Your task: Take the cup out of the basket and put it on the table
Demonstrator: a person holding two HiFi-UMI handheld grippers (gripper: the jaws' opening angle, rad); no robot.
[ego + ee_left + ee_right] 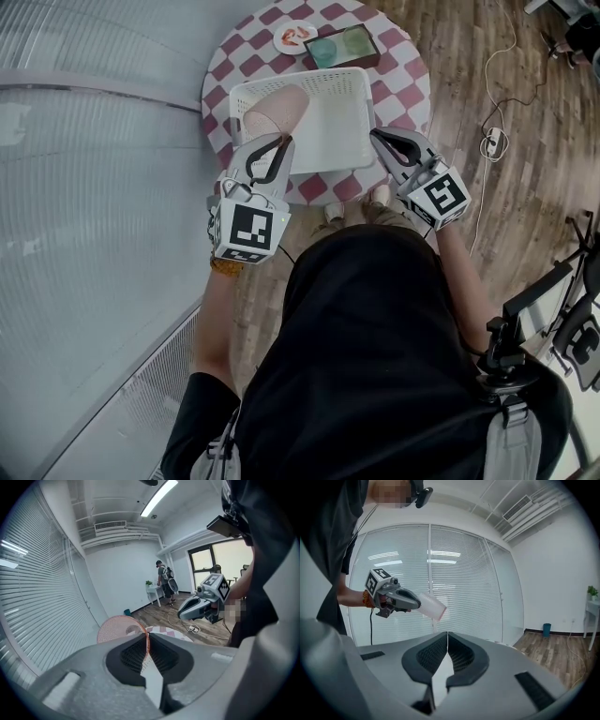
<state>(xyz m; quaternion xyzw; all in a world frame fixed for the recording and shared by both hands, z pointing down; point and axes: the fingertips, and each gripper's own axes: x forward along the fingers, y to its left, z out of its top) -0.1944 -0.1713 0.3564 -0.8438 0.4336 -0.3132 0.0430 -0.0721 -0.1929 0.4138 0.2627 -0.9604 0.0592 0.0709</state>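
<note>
Pink cup is pinched at its rim by the left gripper over the white basket; the right gripper is seen closed, empty.

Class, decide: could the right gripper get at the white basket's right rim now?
Probably yes: the right gripper sits empty just beside the basket with nothing between them, though its shut jaws must open first.

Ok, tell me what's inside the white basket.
The basket shows only bare floor where visible. The pink cup, clamped by its rim in the left tongs, covers its left part in the head view; anything beneath is hidden.
</note>
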